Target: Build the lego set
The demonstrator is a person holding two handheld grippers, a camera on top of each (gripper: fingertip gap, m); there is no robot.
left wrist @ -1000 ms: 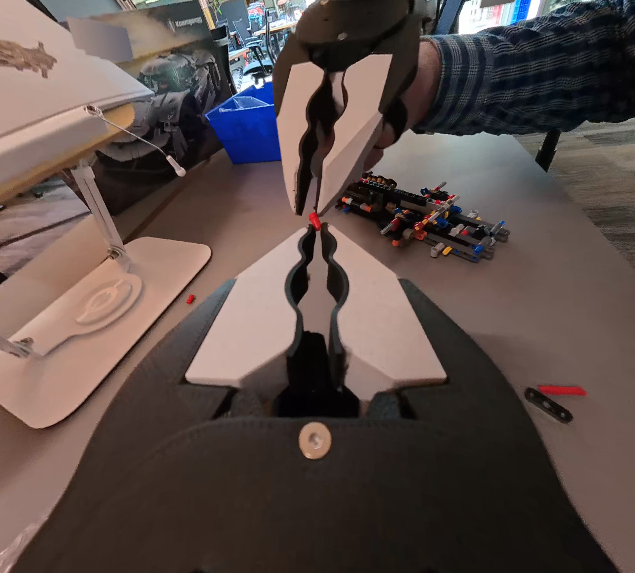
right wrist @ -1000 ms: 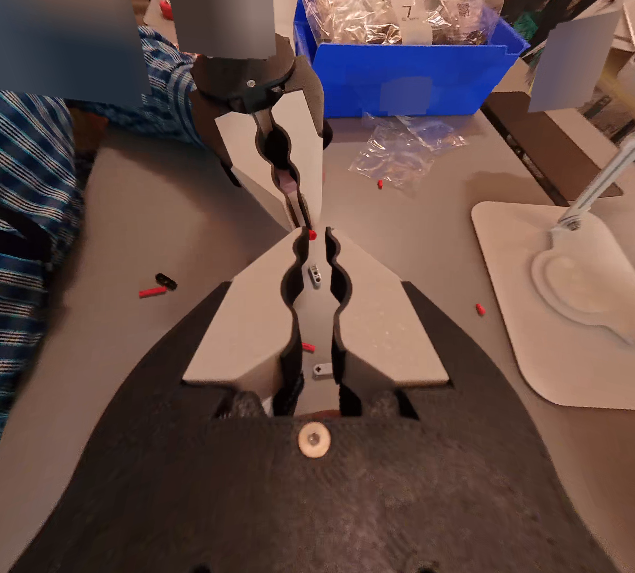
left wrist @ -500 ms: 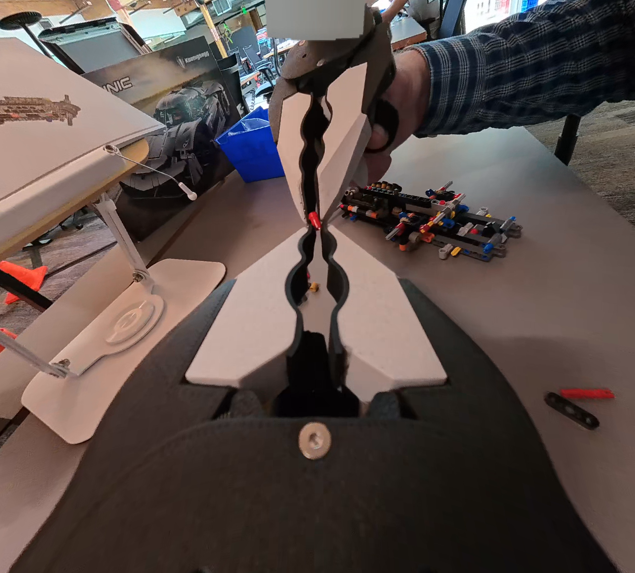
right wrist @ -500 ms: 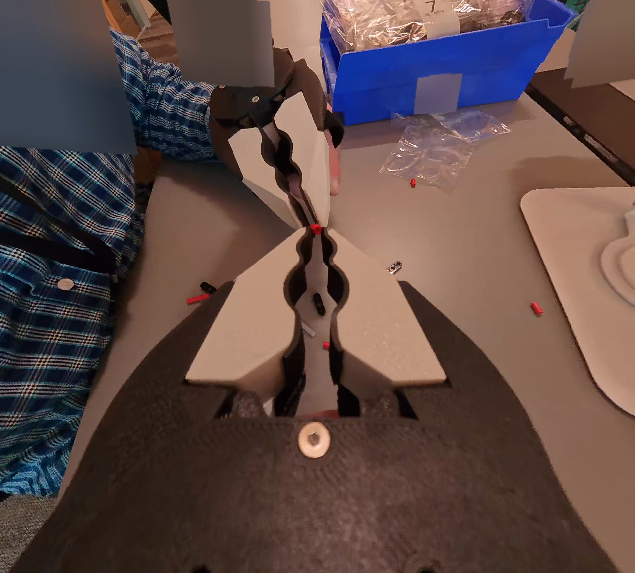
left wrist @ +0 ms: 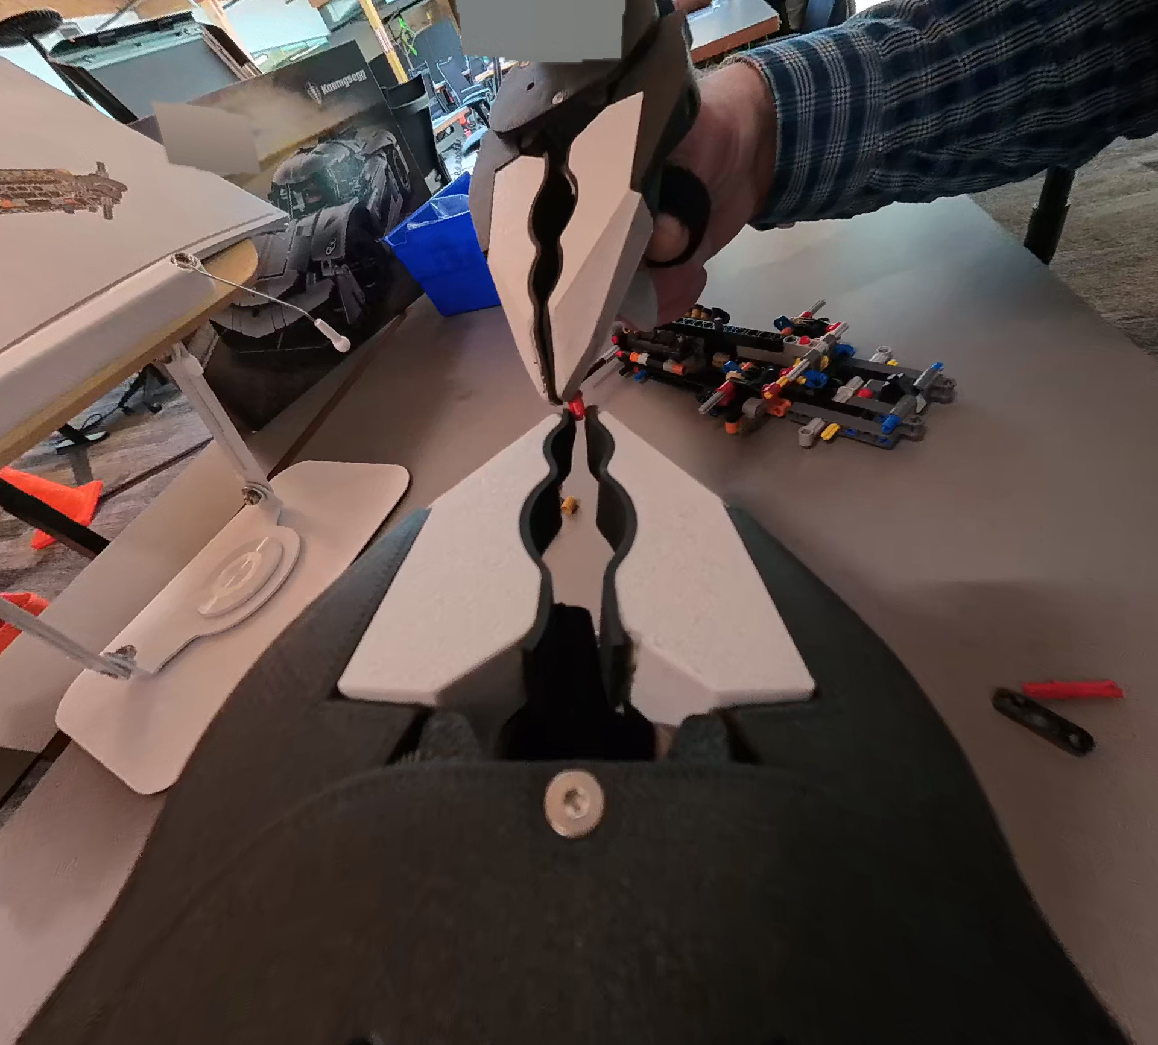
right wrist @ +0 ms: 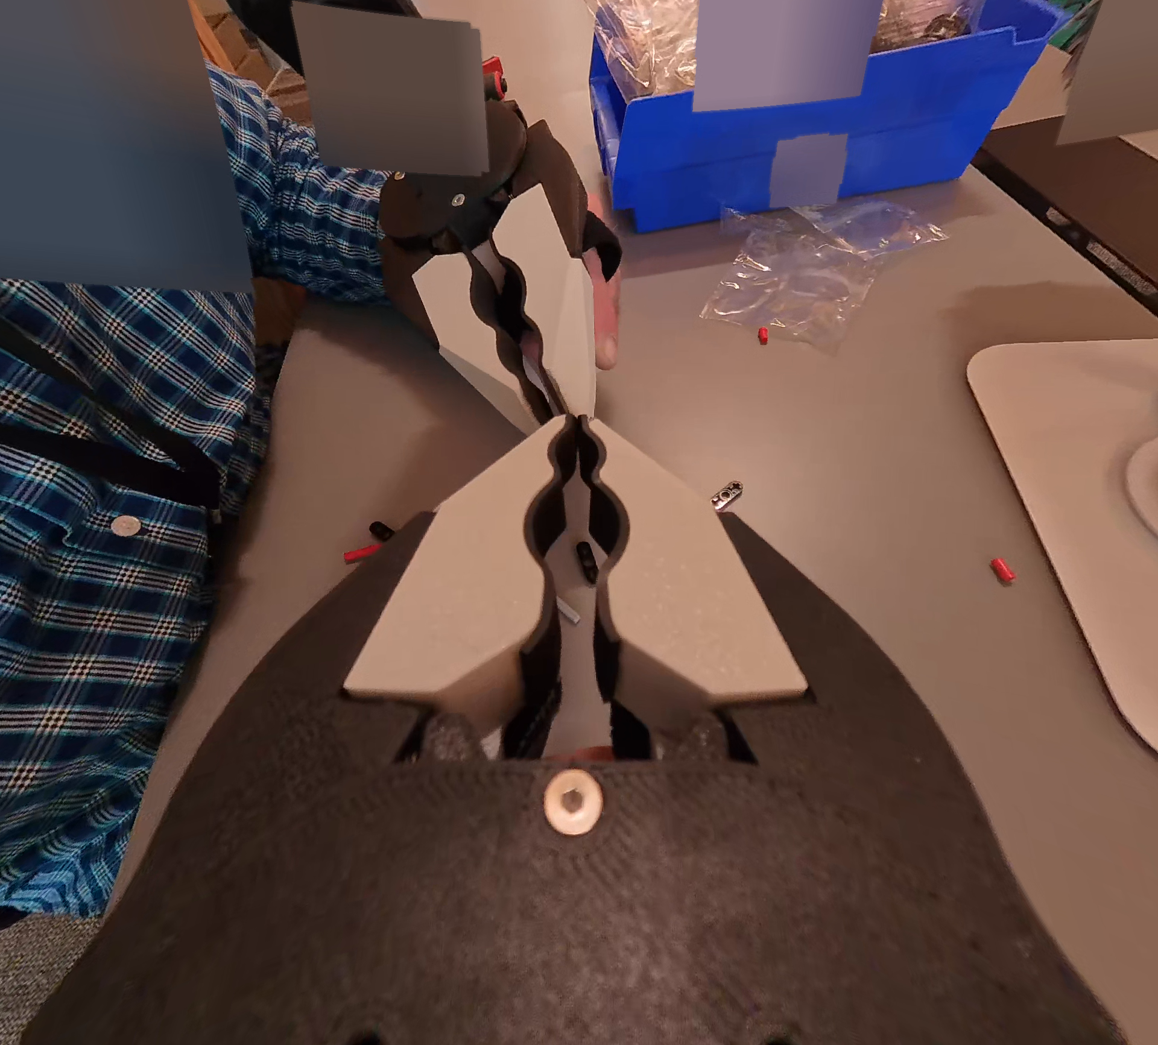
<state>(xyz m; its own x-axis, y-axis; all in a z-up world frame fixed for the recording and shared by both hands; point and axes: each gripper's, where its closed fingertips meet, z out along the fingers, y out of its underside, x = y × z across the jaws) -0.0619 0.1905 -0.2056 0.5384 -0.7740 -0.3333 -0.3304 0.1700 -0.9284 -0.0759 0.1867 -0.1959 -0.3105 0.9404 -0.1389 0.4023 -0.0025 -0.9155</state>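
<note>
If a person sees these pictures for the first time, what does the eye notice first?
First, the two grippers meeting tip to tip above the grey table: the left gripper pinches a tiny red piece, and the right gripper closes on it from above. Behind them lies the half-built colourful lego frame, and a blue bin of plastic bags stands farther back.
</note>
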